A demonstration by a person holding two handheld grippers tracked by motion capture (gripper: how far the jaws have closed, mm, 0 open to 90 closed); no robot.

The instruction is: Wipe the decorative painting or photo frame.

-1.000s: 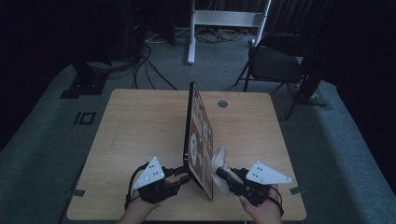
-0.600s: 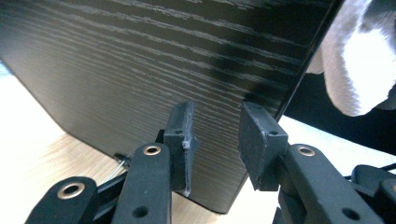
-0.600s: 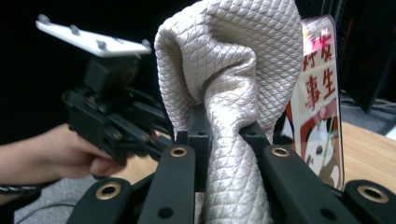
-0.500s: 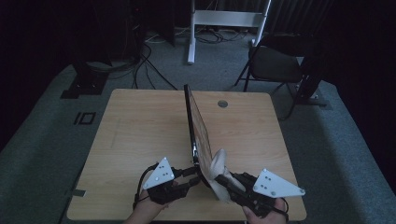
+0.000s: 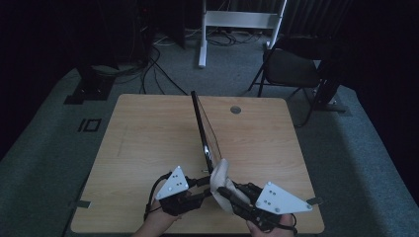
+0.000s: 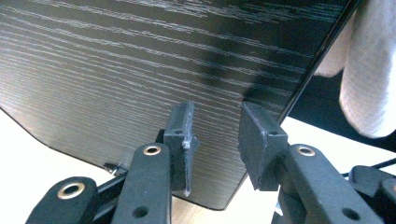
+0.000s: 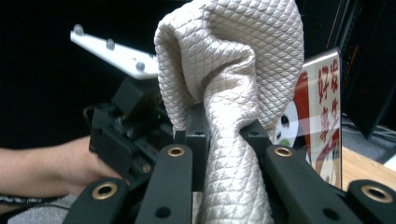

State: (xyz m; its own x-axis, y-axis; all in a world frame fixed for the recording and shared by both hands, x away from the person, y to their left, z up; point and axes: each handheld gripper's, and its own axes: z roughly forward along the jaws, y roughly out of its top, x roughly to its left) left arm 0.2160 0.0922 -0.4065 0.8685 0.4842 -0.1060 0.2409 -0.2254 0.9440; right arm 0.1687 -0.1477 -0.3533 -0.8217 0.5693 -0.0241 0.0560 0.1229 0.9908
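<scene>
My left gripper (image 5: 197,190) is clamped on the near bottom corner of the picture frame (image 5: 203,132), which stands on edge on the wooden table (image 5: 148,138) and runs from the near middle away toward the far side. In the left gripper view my two dark pads (image 6: 182,135) sit on either side of that corner, one on the black wood-grain back (image 6: 140,70) and the other over the thin edge, so the panel is pinched between them.

My right gripper (image 5: 225,190) is closed tight on a cream quilted cloth (image 5: 220,180). In the right gripper view the cloth (image 7: 229,93) bunches up out of my jaws in a fat fold, squeezed narrow where the pads meet it. It rests against the glass front of the frame (image 7: 320,116), on the right side of the panel, close to the near end. Red characters and a printed picture show on that front face.

Both grippers are at the near edge of the table, left of the frame and right of it, just beside each other with the frame's corner between them
</scene>
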